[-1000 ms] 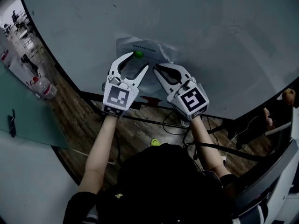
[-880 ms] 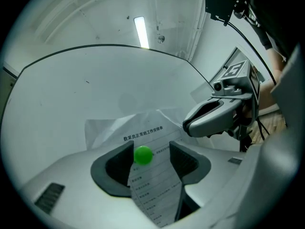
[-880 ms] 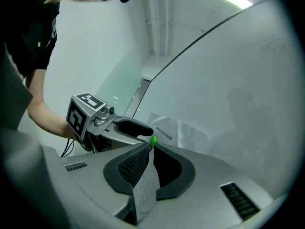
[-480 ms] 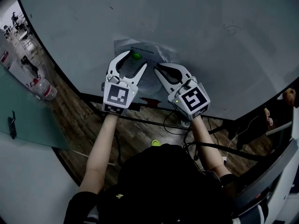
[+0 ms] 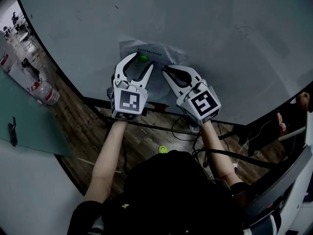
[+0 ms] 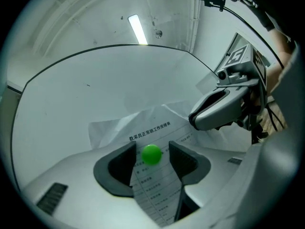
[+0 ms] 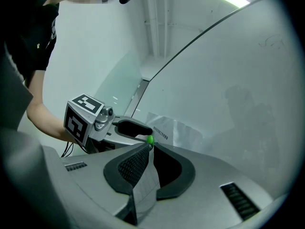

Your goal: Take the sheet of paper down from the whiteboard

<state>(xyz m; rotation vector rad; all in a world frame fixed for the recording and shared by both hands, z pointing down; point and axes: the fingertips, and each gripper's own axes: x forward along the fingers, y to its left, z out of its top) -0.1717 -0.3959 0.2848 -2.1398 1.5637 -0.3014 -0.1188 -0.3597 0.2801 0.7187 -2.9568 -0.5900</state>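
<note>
A crumpled printed sheet of paper hangs on the whiteboard, pinned by a round green magnet. My left gripper straddles the magnet. Its jaws are closing, one pad on each side of the magnet with a small gap either way. My right gripper is shut on the sheet's right-hand part, and the paper runs down between its pads. The magnet peeks just past the right gripper's tips.
The whiteboard's lower rail holds a red item. On the wooden floor to the left lies a plastic bottle. A green object and cables lie below the board. A teal panel stands at the left.
My left gripper has rolled slightly and shifted a little around the magnet. The right gripper keeps its hold on the paper in the same place.
</note>
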